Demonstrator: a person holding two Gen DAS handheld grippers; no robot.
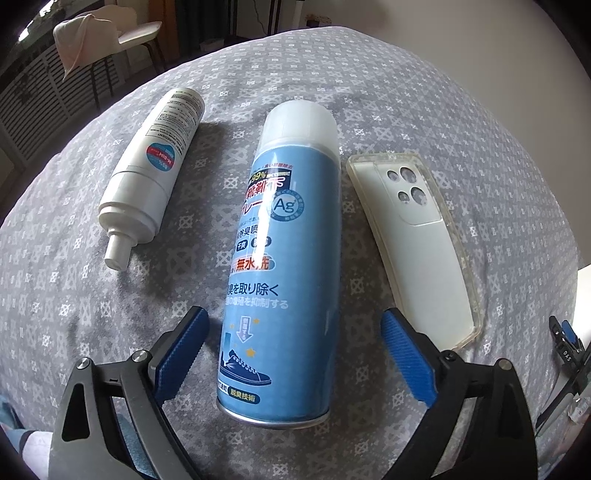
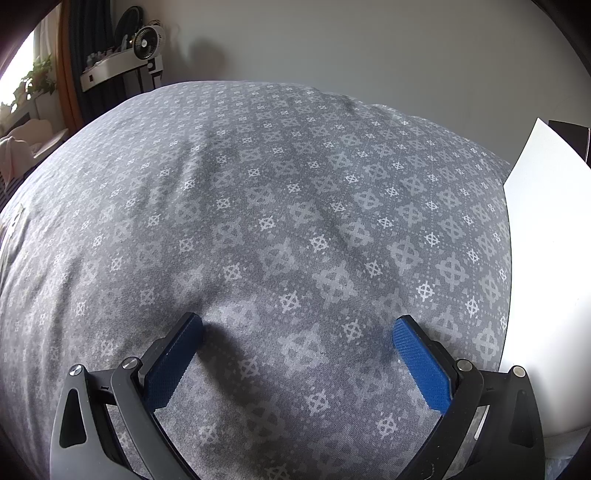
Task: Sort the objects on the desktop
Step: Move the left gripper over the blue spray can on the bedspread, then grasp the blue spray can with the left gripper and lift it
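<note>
A blue spray can [image 1: 284, 258] with a white cap lies lengthwise on the grey patterned cloth [image 1: 424, 110], cap pointing away. My left gripper [image 1: 293, 317] is open, and its blue pads [image 1: 181, 354] stand on either side of the can's lower half with a gap on each side. To the can's left lies a white pump bottle [image 1: 147, 173], nozzle toward me. To its right lies a clear phone case [image 1: 417, 240], face down. My right gripper [image 2: 297, 323] is open over the bare cloth [image 2: 277, 184] with nothing between its fingers.
A white board or box [image 2: 546, 258] borders the cloth on the right. Part of the other gripper [image 1: 565, 343] shows at the right edge of the left wrist view. Beyond the cloth stand a chair with a draped cloth [image 1: 110, 33] and a small fan [image 2: 146, 42].
</note>
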